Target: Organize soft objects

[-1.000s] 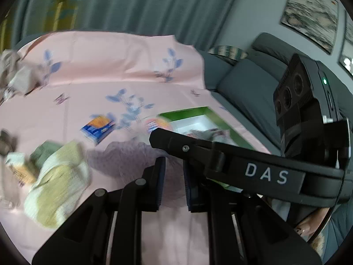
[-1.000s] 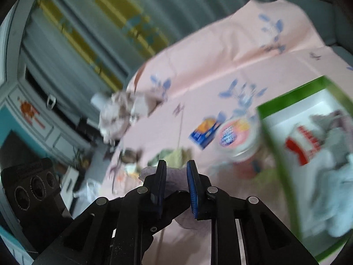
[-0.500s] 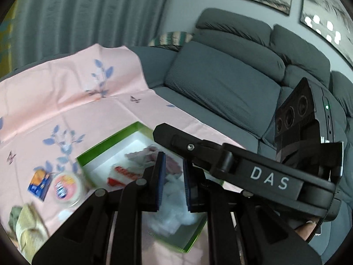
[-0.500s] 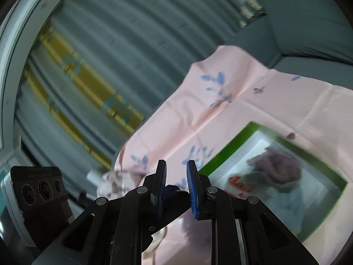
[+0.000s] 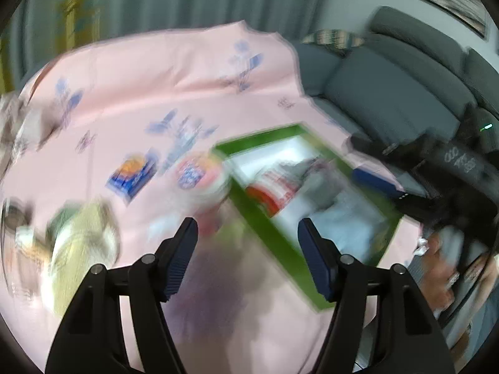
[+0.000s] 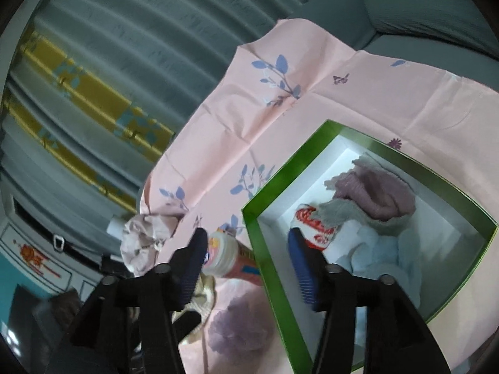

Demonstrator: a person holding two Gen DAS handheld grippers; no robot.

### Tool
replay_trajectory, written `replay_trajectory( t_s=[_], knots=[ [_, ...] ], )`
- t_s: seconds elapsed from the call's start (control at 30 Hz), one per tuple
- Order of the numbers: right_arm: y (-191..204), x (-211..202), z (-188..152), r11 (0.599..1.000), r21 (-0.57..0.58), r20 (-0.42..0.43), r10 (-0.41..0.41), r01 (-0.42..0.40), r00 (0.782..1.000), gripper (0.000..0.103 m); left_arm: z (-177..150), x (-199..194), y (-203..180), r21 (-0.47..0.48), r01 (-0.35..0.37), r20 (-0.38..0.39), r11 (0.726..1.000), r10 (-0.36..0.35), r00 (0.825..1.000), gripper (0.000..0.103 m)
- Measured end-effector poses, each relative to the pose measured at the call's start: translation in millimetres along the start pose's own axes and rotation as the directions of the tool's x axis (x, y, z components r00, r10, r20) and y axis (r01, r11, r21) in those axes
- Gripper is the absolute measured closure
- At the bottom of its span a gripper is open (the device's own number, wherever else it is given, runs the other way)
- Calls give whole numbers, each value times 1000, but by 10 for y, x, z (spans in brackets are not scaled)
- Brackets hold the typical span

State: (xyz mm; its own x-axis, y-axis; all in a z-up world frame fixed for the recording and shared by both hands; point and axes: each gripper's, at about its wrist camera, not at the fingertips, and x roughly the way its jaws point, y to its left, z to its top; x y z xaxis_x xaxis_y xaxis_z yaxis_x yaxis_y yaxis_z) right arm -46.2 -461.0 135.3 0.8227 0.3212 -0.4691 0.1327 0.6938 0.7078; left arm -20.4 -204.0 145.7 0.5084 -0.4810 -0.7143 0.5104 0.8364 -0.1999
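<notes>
Motion is smearing the left wrist view, so the box's contents there are hard to make out. The left gripper [image 5: 246, 240] is standing released with nothing between its jaws, which have just been opening; the right gripper [image 6: 246, 249] likewise. Ahead of the right gripper's right finger, the green box [image 6: 268, 268] is holding a mauve knitted cloth [image 6: 377, 193] and a pale blue cloth [image 6: 383, 252], its long side running away rightward. A jar [image 6: 224, 255] is lying between the right fingers. A pink floral sheet [image 6: 312, 99] is covering the surface; grey curtains [image 6: 140, 31] and a grey sofa [image 5: 399, 93] are standing beyond.
</notes>
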Motion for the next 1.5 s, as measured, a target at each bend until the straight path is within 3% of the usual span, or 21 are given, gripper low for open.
replay_trajectory(
  t_s=[0.1, 0.3, 0.4, 0.43, 0.47, 0.53, 0.57, 0.77, 0.9, 1.07, 1.27, 1.4, 1.47, 1.5],
  knots=[
    [83, 34, -65, 1000, -27, -19, -15, 15, 1000, 41, -287, 106, 282, -64, -69, -69, 996, 64, 996, 37],
    [319, 185, -198, 993, -111, -81, -38, 29, 996, 41, -634, 445, 505, -122, -134, -167, 983, 112, 979, 37],
    [396, 261, -258, 989, -143, -112, -42, 26, 993, 41, -692, 599, 551, -164, -88, -178, 983, 58, 982, 41],
    [409, 292, -273, 988, -150, -123, -45, 26, 991, 41, -713, 631, 561, -179, -77, -183, 981, 44, 982, 56],
    [417, 316, -283, 988, -153, -131, -47, 26, 990, 41, -731, 677, 572, -195, -72, -186, 978, 35, 982, 65],
    [432, 382, -308, 986, -163, -157, -46, 20, 987, 41, -736, 704, 563, -195, -85, -162, 977, 53, 985, 88],
    [446, 409, -323, 986, -168, -168, -45, 16, 985, 41, -730, 702, 561, -204, -76, -157, 976, 44, 987, 90],
    [552, 638, -440, 980, -194, -276, -9, -47, 961, 41, -571, 354, 559, -281, -7, -9, 960, 5, 1000, 94],
    [601, 648, -482, 977, -198, -297, 12, -74, 955, 41, -331, -50, 373, -249, 87, 132, 965, -55, 990, 94],
    [558, 496, -409, 980, -151, -255, 91, -132, 963, 41, -15, -189, 49, -158, 124, 207, 980, -90, 974, 93],
    [338, 278, -200, 988, -82, -120, 123, -134, 985, 41, 180, -12, -329, -60, 165, 186, 984, -152, 971, 93],
    [94, 223, -76, 993, -11, -54, 116, -117, 992, 50, 313, 227, -550, 21, 180, 146, 984, -181, 973, 92],
    [-26, 208, -21, 996, 18, -17, 91, -90, 996, 63, 370, 364, -629, 40, 196, 116, 980, -200, 973, 91],
    [-91, 213, 5, 996, 37, -3, 78, -77, 997, 64, 388, 426, -645, 44, 204, 103, 978, -208, 973, 91]
  ],
)
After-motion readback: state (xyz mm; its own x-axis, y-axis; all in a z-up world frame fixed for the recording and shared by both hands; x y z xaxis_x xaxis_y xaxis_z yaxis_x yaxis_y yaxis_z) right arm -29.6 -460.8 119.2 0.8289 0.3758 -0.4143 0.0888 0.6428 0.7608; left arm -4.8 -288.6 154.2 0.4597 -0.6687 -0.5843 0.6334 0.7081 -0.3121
